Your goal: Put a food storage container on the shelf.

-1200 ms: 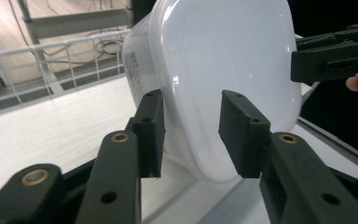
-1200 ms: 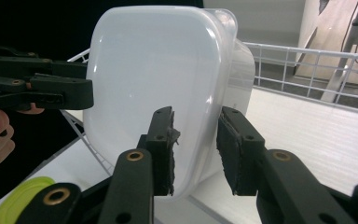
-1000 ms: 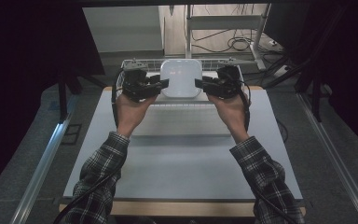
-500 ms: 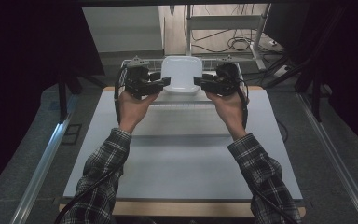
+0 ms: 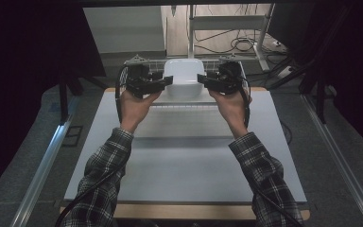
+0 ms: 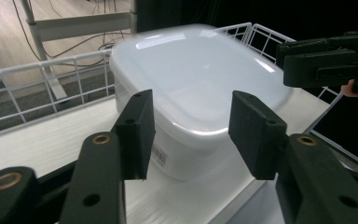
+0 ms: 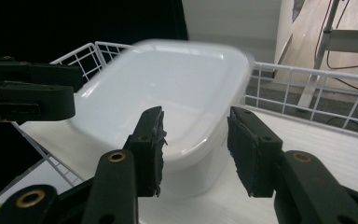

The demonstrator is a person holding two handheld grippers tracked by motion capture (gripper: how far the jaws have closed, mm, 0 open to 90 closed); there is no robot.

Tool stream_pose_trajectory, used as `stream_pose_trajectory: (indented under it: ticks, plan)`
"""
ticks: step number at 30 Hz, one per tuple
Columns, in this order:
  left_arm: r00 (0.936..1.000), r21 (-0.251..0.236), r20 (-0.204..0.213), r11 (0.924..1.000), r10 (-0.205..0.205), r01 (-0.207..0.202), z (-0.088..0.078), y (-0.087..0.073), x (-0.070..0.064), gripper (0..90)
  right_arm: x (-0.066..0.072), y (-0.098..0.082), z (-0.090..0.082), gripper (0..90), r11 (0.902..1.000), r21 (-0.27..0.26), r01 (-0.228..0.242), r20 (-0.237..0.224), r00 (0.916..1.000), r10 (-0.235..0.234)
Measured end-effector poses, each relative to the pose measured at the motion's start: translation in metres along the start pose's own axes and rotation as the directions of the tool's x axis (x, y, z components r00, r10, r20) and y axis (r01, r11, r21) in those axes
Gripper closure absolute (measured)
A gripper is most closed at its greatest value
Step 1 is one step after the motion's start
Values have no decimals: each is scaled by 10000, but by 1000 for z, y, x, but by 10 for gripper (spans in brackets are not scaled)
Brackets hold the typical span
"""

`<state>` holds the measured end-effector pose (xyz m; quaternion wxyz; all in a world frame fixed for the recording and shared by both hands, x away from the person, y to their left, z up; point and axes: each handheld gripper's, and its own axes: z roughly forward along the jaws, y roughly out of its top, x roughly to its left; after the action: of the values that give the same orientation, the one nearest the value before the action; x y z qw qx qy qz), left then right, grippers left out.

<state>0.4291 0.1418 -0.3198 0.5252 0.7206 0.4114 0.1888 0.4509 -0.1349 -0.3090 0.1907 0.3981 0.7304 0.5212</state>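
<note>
Left gripper [image 5: 166, 81] and right gripper [image 5: 203, 78]: both part-open, gripping nothing, jaws lately widened | lidded white rectangular plastic box [image 5: 184, 75] in white wire basket [image 5: 207, 64] between my grippers | equally near.

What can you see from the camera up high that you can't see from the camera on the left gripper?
From the high view: the person's checked sleeves, both hands, and the whole grey table in front of the tray.

From the left gripper view: a small printed label low on the white box's side, and its own two black jaws up close, standing apart with nothing pressed between them.

In both: the white lidded box sitting in the white wire tray, and the right gripper at the box's far side.
</note>
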Motion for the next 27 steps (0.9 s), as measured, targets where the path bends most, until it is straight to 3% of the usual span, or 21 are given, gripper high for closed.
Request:
stream_pose_trajectory:
  ticks: [5, 14, 17, 20, 27]
  plan:
    - [10000, -129, 28, 9999, -96, 96, -3, -1, 1, 533, -1, 0, -2, 564, 10000, 48, 52, -64, 10000, -51]
    - [9993, -174, 339, 9997, 166, -160, -9, -8, -3, 499, 0, -7, -9, 528, 9999, -66, 156, -546, 9984, -159]
    - [9977, -171, 635, 9996, 250, -239, -15, -15, -7, 463, 4, -14, -16, 470, 9986, -141, 519, -657, 9964, -527]
    - [9957, 33, 694, 9981, 617, -621, -21, -25, -14, 431, 4, -19, -21, 431, 9981, -157, 598, -781, 9951, -608]
    - [9912, 84, 1050, 9966, 812, -825, -31, -44, -22, 384, 9, -38, -31, 353, 9968, -107, 792, -1050, 9913, -799]
